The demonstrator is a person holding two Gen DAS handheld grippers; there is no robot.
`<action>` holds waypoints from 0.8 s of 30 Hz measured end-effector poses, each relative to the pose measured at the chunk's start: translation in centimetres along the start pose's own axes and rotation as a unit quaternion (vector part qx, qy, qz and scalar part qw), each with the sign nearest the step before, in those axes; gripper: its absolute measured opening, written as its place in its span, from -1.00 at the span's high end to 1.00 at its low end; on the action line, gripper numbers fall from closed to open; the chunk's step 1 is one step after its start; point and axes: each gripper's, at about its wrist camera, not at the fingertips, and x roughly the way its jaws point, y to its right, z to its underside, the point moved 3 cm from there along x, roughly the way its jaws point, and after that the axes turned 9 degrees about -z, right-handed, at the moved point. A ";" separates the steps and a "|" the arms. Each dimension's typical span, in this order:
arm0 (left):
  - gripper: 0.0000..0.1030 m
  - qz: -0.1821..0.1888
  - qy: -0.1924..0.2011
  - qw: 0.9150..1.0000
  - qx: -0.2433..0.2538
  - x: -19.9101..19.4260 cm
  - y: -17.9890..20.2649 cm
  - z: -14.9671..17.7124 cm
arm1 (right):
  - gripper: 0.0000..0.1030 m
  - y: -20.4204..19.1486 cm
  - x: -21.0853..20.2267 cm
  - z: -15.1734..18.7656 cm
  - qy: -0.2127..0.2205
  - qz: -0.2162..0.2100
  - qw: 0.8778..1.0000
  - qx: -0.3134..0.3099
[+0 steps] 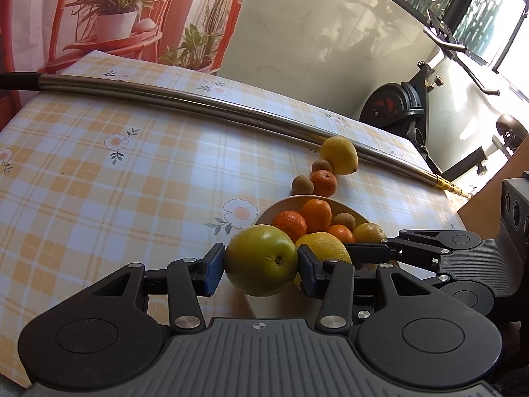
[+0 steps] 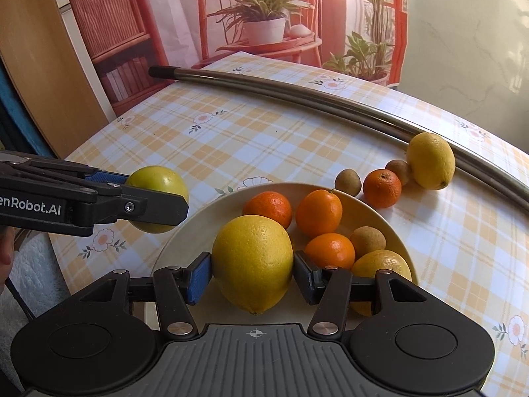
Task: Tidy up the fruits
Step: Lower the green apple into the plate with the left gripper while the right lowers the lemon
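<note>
My left gripper [image 1: 261, 261] is shut on a green apple [image 1: 261, 259] and holds it at the near left rim of a cream bowl [image 2: 185, 235]. The apple also shows in the right wrist view [image 2: 155, 182]. My right gripper [image 2: 253, 273] is shut on a large lemon [image 2: 253, 261] over the bowl's near side. The bowl holds three mandarins [image 2: 319, 213], a kiwi [image 2: 367, 241] and a small lemon [image 2: 380, 264]. Beyond the bowl on the table lie a lemon [image 2: 429, 160], a mandarin [image 2: 382, 183] and two kiwis [image 2: 347, 182].
A long metal pole [image 2: 330, 99] lies across the checked tablecloth [image 2: 248, 139] behind the fruit. An exercise bike [image 1: 406, 106] stands beyond the table's right end. A printed backdrop [image 2: 264, 16] hangs at the far side.
</note>
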 end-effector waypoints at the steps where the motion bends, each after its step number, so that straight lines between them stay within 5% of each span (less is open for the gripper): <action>1: 0.03 0.001 -0.001 1.000 0.000 0.1 0.0 0.0 | 0.01 0.0 -0.3 0.0 0.003 0.001 1.000 0.002; 7: 0.03 0.002 -0.003 1.000 -0.001 0.2 0.0 0.2 | -0.04 0.7 -2.3 0.8 0.010 -0.004 1.000 0.028; 15: 0.03 0.001 -0.008 1.000 0.008 0.2 0.5 0.5 | 0.39 1.1 -2.0 2.2 0.004 -0.023 0.998 0.054; 24: 0.03 0.008 -0.018 1.000 0.023 0.6 1.1 0.9 | 0.40 1.9 -2.1 2.1 0.016 0.011 0.997 0.071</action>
